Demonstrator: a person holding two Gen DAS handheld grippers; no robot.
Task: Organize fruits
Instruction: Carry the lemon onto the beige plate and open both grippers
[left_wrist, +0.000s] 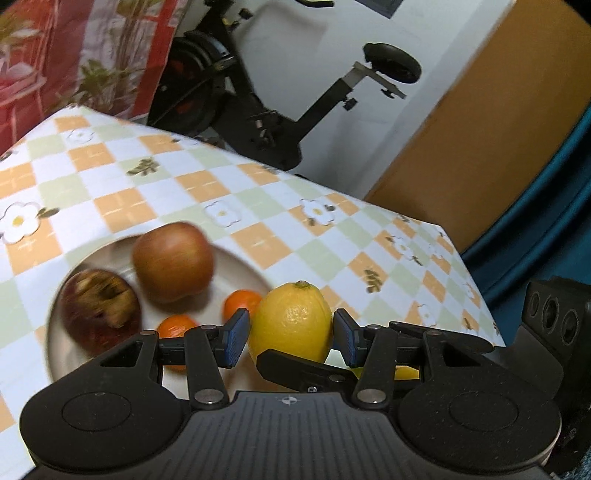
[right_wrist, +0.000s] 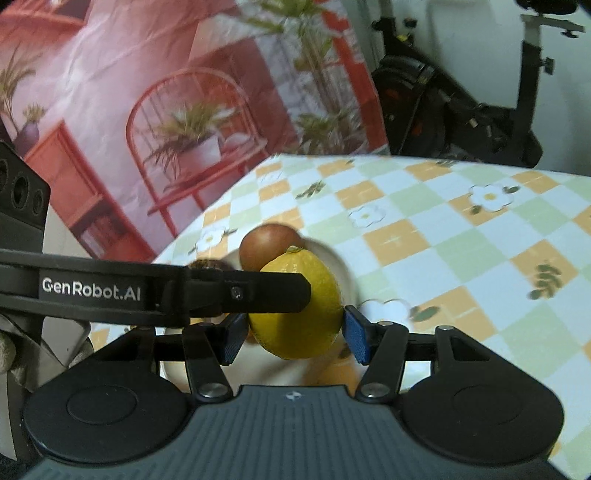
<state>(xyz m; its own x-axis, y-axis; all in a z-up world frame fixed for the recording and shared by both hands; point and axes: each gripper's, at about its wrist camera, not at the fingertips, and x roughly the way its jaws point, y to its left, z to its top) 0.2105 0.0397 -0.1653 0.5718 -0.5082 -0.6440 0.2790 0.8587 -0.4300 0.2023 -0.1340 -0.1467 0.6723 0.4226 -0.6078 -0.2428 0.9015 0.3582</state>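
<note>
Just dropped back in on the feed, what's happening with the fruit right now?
Both tools are clamped on the same lemon: the left tool and the right tool each have their blue pads against its sides, holding it above the checkered tablecloth. Just behind it sits a white plate with two apples and two small oranges already on it.

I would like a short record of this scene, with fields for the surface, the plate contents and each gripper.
surface: table with checked floral cloth
plate: two apples, two small oranges
lemon: held above the plate edge
left gripper: closed on lemon
right gripper: closed on the lemon too
</note>
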